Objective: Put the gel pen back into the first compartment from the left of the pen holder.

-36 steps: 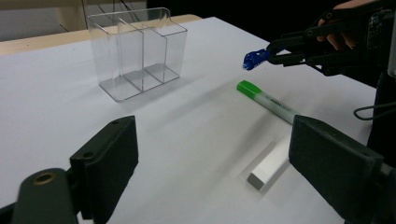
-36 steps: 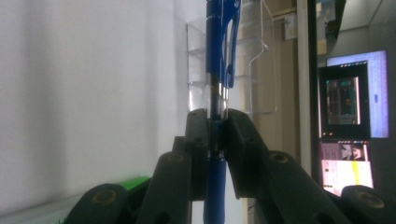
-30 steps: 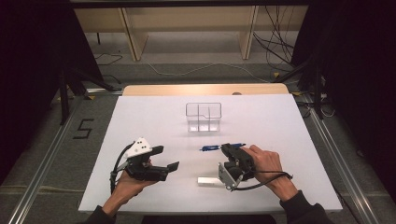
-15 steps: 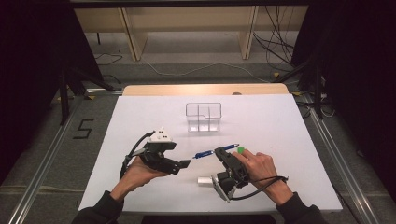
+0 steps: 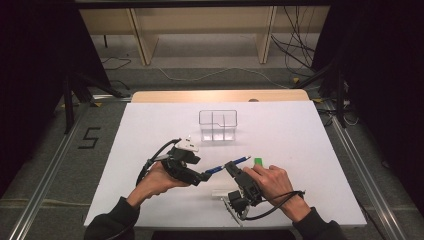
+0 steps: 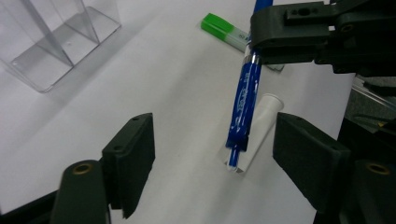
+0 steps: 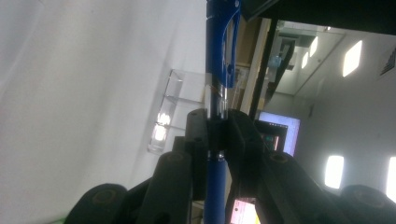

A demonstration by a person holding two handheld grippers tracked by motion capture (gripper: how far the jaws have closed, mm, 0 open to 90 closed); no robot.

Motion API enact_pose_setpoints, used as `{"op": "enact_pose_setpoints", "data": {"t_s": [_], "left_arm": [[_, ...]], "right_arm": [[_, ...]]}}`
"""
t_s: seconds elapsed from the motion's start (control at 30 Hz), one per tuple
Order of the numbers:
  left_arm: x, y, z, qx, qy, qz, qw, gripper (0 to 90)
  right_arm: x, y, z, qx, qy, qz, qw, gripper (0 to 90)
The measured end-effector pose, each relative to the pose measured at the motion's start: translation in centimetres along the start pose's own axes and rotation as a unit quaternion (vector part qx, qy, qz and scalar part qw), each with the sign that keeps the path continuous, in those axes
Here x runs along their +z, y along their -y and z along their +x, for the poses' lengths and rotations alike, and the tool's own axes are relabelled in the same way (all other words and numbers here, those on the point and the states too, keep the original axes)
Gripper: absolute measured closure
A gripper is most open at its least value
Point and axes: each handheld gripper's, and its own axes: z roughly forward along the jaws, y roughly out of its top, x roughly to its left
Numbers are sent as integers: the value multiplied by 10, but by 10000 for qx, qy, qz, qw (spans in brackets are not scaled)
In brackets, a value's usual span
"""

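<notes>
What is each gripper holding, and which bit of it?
The right gripper pinches the blue pen around the middle of its barrel. The left gripper holds nothing; the pen's end hangs between its open jaws, which have just been closing.

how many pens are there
1: a blue pen clamped in the right tongs, its free end between the open left tongs. None shows in the clear organizer.

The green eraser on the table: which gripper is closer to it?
Right. The right gripper, shut on the blue pen, is just left of the green eraser. The left gripper sits farther left, jaws just closing around the pen's end.
</notes>
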Motion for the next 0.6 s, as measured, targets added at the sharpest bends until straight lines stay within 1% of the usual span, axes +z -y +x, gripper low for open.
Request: {"op": "enact_pose_setpoints", "data": {"t_s": [0.03,0.07,0.1,0.17,0.23,0.27,0.3,0.33,0.4,0.47,0.5,0.57,0.6], "left_arm": [[2,-1,-1,19,53,20,10000,316],[3,-3,-1,91,100,102,9999,334],[4,-4,-1,117,135,146,9997,352],[7,-6,-4,190,158,171,9995,381],[8,-7,-6,248,199,230,9992,418],[9,-8,-6,263,215,271,9991,428],[9,-8,-6,272,248,324,9988,445],[9,-9,-5,270,280,358,9986,459],[11,-10,-5,274,357,441,9980,481],[12,-11,-5,326,379,485,9976,502],[13,-12,-6,319,430,505,9973,529],[15,-14,-8,403,469,606,9962,553],[16,-15,-9,389,487,645,9960,561]], "right_arm": [[0,-1,0,-19,12,-17,10000,801],[1,-2,-1,-74,53,-50,9999,802],[1,-2,0,-39,18,-34,10000,801],[2,-4,0,-143,45,-96,9998,802],[2,-5,2,-180,4,-80,9998,802],[2,-6,3,-194,-13,-81,9998,802],[2,-6,3,-216,47,-112,9997,801],[1,-6,4,-210,15,-104,9997,802],[1,-7,4,-252,39,-122,9996,802],[1,-8,5,-292,38,-141,9995,802],[1,-9,5,-307,43,-142,9994,802],[2,-10,6,-342,27,-165,9993,802],[2,-10,6,-397,47,-190,9990,802]]}}
